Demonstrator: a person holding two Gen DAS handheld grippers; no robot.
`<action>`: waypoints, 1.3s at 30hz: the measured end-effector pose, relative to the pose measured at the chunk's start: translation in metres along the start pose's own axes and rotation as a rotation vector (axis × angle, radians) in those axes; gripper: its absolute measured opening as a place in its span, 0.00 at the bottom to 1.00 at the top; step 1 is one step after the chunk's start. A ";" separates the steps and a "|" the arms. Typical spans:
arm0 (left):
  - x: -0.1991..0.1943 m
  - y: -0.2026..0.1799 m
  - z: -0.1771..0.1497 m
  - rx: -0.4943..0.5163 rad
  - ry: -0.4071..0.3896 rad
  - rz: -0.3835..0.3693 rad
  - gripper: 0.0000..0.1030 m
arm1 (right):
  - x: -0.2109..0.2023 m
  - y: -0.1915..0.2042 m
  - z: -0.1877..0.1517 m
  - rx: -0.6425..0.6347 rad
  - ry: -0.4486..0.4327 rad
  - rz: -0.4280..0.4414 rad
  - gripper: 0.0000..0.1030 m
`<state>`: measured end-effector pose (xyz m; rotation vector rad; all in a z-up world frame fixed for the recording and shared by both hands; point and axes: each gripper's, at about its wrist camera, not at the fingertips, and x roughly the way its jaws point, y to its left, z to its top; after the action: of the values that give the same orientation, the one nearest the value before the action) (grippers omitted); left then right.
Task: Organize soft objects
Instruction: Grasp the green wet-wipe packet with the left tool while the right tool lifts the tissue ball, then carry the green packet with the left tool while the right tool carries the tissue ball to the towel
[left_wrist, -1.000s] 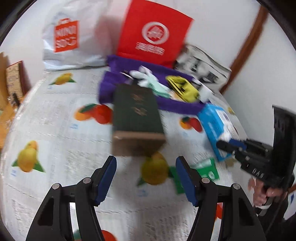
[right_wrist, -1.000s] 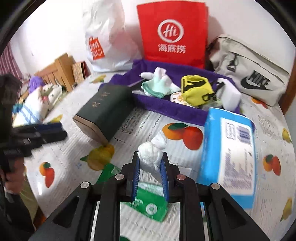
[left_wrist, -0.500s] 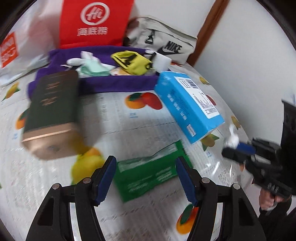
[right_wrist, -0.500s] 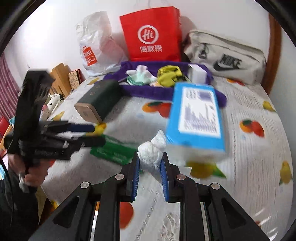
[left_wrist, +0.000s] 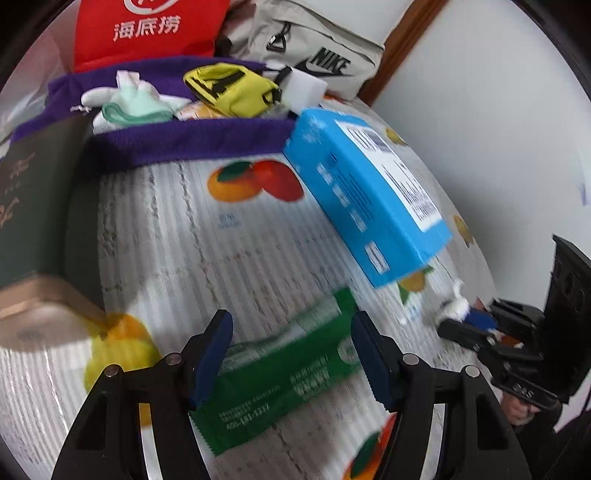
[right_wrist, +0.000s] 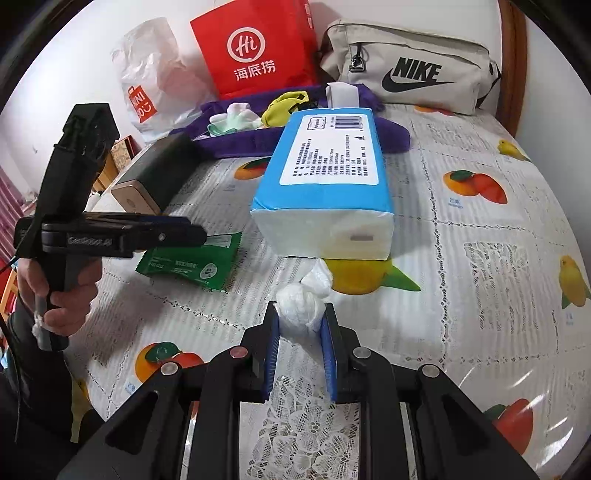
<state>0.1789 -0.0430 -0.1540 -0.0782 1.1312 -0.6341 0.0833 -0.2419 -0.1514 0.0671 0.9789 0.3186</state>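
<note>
My left gripper (left_wrist: 291, 354) stands open just above a green wipes packet (left_wrist: 280, 380), which lies flat on the fruit-print tablecloth and shows between the blue pads. In the right wrist view, this left gripper (right_wrist: 166, 236) hovers over the packet (right_wrist: 188, 264). My right gripper (right_wrist: 301, 325) is shut on a crumpled white tissue wad (right_wrist: 301, 310), in front of a blue tissue pack (right_wrist: 325, 173). Behind, a purple cloth tray (left_wrist: 192, 136) holds white and mint socks (left_wrist: 129, 107), a yellow pouch (left_wrist: 229, 88) and a white block (left_wrist: 306, 86).
A dark green box with a gold end (right_wrist: 159, 173) lies left of the packet. A red paper bag (right_wrist: 255, 48), a white plastic bag (right_wrist: 155, 81) and a grey Nike bag (right_wrist: 406, 70) line the wall. A hand (right_wrist: 62, 299) grips the left tool.
My left gripper has swung right and down, from over the dark green box to over the green packet. My right gripper carried the tissue wad away from the packet, toward the blue pack's near end.
</note>
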 end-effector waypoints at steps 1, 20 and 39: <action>-0.001 -0.001 -0.003 0.001 0.005 -0.002 0.62 | 0.000 0.001 0.000 -0.002 -0.001 0.003 0.21; -0.005 -0.037 -0.037 0.133 -0.061 0.275 0.23 | 0.008 -0.007 -0.009 0.027 -0.012 -0.013 0.21; -0.069 0.018 -0.072 -0.164 -0.144 0.297 0.18 | -0.014 0.007 0.005 0.010 -0.059 -0.020 0.21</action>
<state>0.1062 0.0250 -0.1363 -0.0924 1.0281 -0.2669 0.0787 -0.2393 -0.1354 0.0756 0.9219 0.2918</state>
